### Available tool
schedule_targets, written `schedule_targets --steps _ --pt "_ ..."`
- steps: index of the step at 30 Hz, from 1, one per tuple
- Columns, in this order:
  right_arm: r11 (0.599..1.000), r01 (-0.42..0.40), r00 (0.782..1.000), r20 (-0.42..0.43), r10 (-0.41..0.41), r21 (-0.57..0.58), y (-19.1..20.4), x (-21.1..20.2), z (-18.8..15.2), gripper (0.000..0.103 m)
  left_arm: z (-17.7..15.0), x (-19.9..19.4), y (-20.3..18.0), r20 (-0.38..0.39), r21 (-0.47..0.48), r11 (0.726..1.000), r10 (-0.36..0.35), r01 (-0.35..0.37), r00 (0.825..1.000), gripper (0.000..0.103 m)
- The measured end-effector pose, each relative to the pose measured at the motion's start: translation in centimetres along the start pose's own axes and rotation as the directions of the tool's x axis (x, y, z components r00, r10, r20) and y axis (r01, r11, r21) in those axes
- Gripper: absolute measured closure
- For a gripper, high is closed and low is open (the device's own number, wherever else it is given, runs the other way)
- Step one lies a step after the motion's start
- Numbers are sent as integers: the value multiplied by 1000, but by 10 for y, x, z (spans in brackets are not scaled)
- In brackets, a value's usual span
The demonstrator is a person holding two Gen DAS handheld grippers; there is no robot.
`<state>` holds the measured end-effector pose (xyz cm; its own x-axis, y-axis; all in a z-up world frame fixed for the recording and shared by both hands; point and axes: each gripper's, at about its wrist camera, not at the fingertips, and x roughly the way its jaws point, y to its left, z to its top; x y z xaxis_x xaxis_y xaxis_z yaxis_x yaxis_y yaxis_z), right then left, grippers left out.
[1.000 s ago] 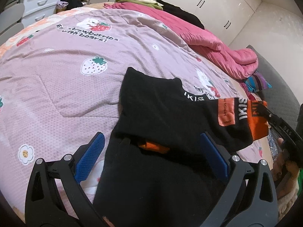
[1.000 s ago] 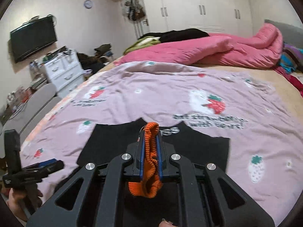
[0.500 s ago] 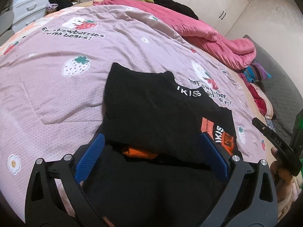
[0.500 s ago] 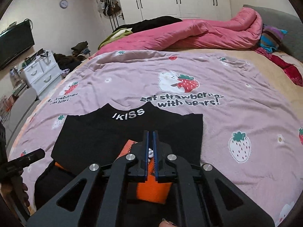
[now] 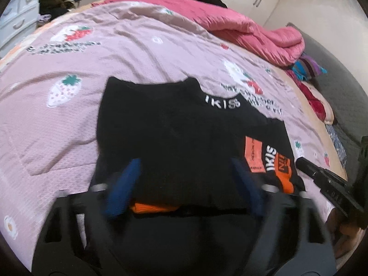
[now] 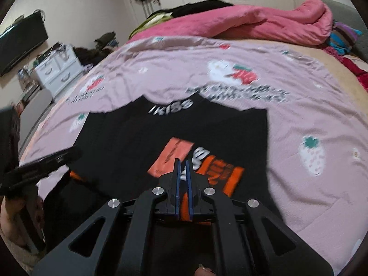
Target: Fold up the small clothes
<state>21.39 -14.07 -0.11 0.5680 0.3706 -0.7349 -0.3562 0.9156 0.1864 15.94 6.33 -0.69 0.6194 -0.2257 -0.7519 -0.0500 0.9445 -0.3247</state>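
Lying folded on pink strawberry bedspread (image 6: 287, 138), black garment (image 6: 161, 133), white drawers (image 6: 58, 71) ten o'clock, left gripper (image 5: 184, 179) spread wide, right gripper (image 6: 183, 163) nearly closed, grip unclear.

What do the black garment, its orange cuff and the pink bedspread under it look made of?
Black garment: soft matte knit, probably cotton jersey; it drapes flat. Orange cuff: seemingly ribbed knit, though blurred. Pink bedspread: thin quilted fabric with dimpled texture and printed strawberries.
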Motion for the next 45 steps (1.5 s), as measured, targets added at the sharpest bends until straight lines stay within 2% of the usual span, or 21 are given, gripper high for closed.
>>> schedule_targets --steps 2,3,6,9,11,16,18,19,23,30,34,37,39,42,45 --pt "1000 -14 1000 -14 14 -17 9 6 -2 87 -2 8 4 -31 0 1000 6 -6 1000 58" --pt "999 -27 999 -25 26 -24 14 9 -3 86 -5 11 6 -39 0 1000 6 -6 999 59" --pt "998 -65 997 -43 64 -22 24 15 -3 82 -12 20 17 -72 -25 1000 4 -6 997 60" --pt "997 -74 996 -53 73 -27 31 19 -4 80 -17 21 23 -72 -45 999 -10 7 997 62" --pt "996 -82 995 -62 80 -23 32 24 -4 71 -17 20 24 -70 -47 999 -15 12 997 62" --pt "997 -73 992 -101 74 15 27 36 -8 69 -17 20 25 -67 -50 999 -21 18 998 62" --pt "998 -54 992 -109 56 19 24 39 -10 61 -18 19 26 -62 -53 998 -28 25 998 62" --pt "999 -28 992 -121 29 17 22 41 -12 51 -18 20 27 -60 -55 998 -30 27 998 62" --pt "999 -19 986 -162 26 45 13 51 -19 49 -18 20 27 -62 -52 998 -33 30 998 62" --pt "999 -16 990 -142 23 46 14 45 -21 48 -17 21 26 -65 -46 999 -32 29 997 62" --pt "997 -46 992 -116 54 70 13 32 -19 39 -18 20 27 -60 -52 998 -35 31 998 61" --pt "996 -42 995 -91 49 78 12 21 -19 25 -18 19 27 -58 -57 998 -34 31 998 61" --pt "994 -58 995 -72 65 97 8 13 -18 24 -19 18 26 -57 -55 998 -32 29 998 61" --pt "993 -46 997 -52 52 108 3 5 -18 17 -19 16 24 -56 -53 998 -34 31 998 58" --pt "992 -36 999 -36 40 117 -1 -3 -18 14 -20 15 22 -54 -51 998 -28 26 998 56"
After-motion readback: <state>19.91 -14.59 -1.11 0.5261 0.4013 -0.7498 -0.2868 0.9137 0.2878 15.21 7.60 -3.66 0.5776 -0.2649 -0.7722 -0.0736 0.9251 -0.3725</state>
